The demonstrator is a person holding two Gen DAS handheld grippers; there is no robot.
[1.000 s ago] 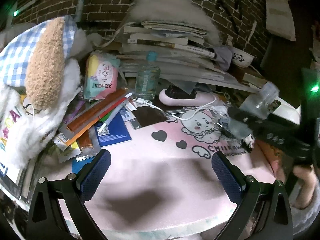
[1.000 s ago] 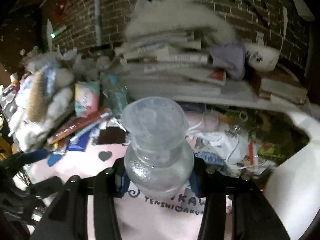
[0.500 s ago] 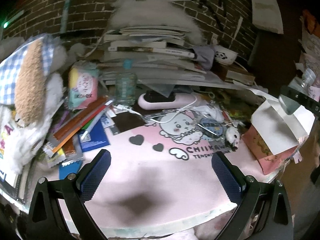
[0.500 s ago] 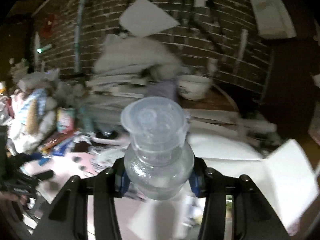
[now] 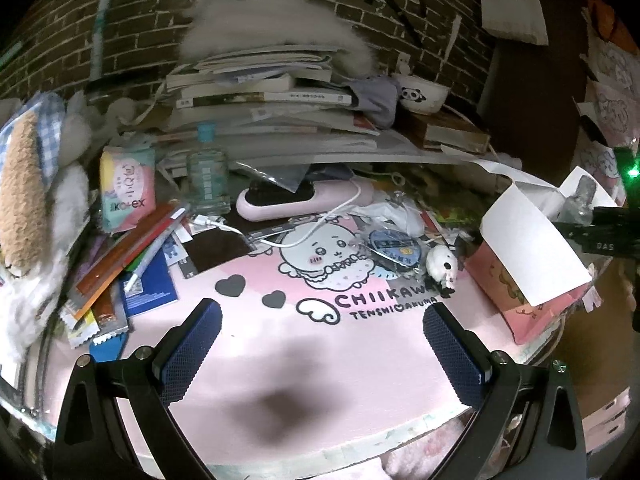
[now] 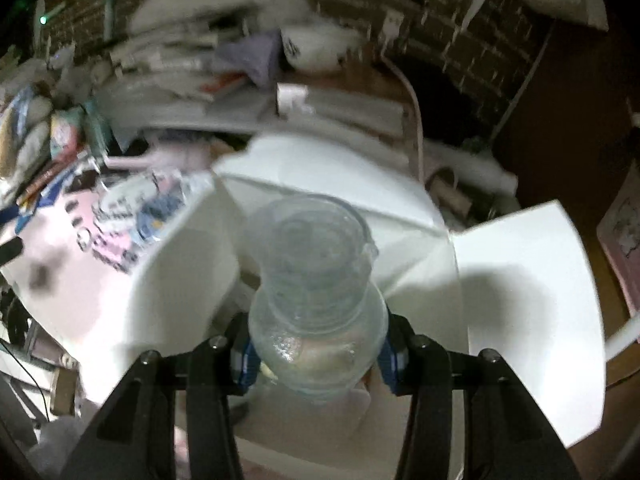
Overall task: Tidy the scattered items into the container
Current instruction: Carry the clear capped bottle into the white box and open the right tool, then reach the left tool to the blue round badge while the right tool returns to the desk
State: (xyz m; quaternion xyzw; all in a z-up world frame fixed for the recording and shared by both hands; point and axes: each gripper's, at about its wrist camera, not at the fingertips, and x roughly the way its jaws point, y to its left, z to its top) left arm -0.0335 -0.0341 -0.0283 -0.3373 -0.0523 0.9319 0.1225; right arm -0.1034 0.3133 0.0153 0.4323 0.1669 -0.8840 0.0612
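Both R gripper (image 6: pixel 318 356) pads clamp bottle (image 6: pixel 316 300) above box (image 6: pixel 524 308).

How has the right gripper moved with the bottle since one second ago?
Yes. The right gripper, shut on the bottle, went right, off the pink mat, and is now over the open box.

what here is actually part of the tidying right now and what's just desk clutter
In play:
- clear bottle, clamped in the right gripper
- open pink box with white flaps, the container
- left gripper, open and empty over the pink mat

Just lying about:
- book stack
- panda bowl
- water bottle
- plush toy
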